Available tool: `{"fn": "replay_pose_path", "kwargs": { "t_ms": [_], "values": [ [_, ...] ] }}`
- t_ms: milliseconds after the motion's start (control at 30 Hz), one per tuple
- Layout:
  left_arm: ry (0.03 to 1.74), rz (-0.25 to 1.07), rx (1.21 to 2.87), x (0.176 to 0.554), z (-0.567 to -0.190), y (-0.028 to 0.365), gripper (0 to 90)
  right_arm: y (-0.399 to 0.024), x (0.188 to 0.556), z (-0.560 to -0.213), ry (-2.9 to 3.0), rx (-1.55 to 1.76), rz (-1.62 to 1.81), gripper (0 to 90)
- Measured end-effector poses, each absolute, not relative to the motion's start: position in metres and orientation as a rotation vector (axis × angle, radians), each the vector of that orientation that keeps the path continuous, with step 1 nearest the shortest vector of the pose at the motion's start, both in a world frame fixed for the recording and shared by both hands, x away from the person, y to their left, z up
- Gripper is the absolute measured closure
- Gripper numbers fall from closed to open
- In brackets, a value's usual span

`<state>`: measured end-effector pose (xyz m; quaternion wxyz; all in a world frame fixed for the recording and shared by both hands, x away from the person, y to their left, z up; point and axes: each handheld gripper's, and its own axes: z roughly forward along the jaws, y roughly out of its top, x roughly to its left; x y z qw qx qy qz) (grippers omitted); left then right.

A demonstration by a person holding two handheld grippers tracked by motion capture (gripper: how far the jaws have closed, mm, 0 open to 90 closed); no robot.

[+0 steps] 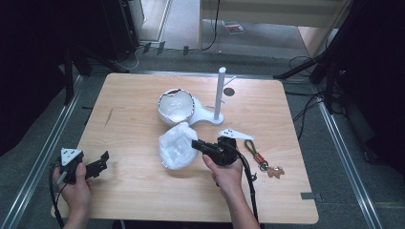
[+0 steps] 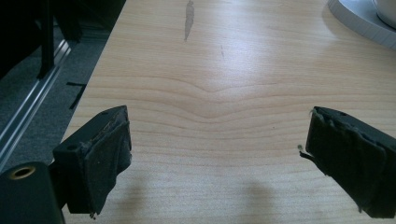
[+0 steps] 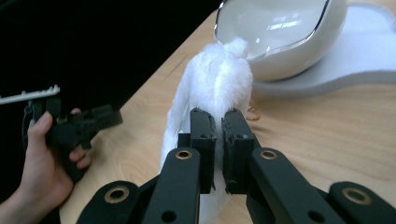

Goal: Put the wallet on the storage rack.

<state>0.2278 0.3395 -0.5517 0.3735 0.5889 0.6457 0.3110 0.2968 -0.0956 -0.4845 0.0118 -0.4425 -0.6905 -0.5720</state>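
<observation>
the right gripper (image 1: 197, 143) sits just in front of the white bowl (image 1: 175, 107), reaching toward it from the person's side of the surface (image 1: 143, 191). the right hand (image 1: 228, 171) wraps the gripper's body from below, the forearm running back to the near edge of the surface, and the gripper lies nearly level, aimed to the left in the high view. its fingers (image 3: 204, 135) are pressed together on a fold of the white fluffy cloth (image 1: 177, 145), pinching it; in the right gripper view the cloth (image 3: 212, 88) stands up in a bunch from between the pads, its tip in front of the bowl's rim (image 3: 280, 44). the rest of the cloth lies on the surface just in front of the bowl.

the bowl rests on a flat white base with an upright white post (image 1: 220, 93) to its right. a keychain (image 1: 260, 160) lies on the surface right of the bowl and nearer the person, beside the right hand.

the left gripper (image 1: 102, 162) is well to the left of the bowl, near the surface's front left corner, held low in the left hand (image 1: 76, 183). its fingers (image 2: 100, 158) are spread wide over bare wood, with nothing between them.
</observation>
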Motion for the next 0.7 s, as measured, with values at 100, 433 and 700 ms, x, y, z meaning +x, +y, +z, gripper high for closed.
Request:
{"fn": "replay_pose_path", "kwargs": {
  "t_ms": [100, 433, 700],
  "values": [
    [1.654, 0.796, 1.509, 0.228, -0.552, 0.340, 7.3, -0.097, 0.297, -0.476, -2.123, -1.413, -1.845, 86.0],
    [1.654, 0.793, 1.508, 0.228, -0.552, 0.340, 7.3, -0.096, 0.301, -0.463, -2.101, -1.480, -1.927, 85.9],
    [1.655, 0.792, 1.506, 0.228, -0.552, 0.340, 7.3, -0.097, 0.307, -0.454, -2.061, -1.538, -1.991, 85.9]
  ]
}}
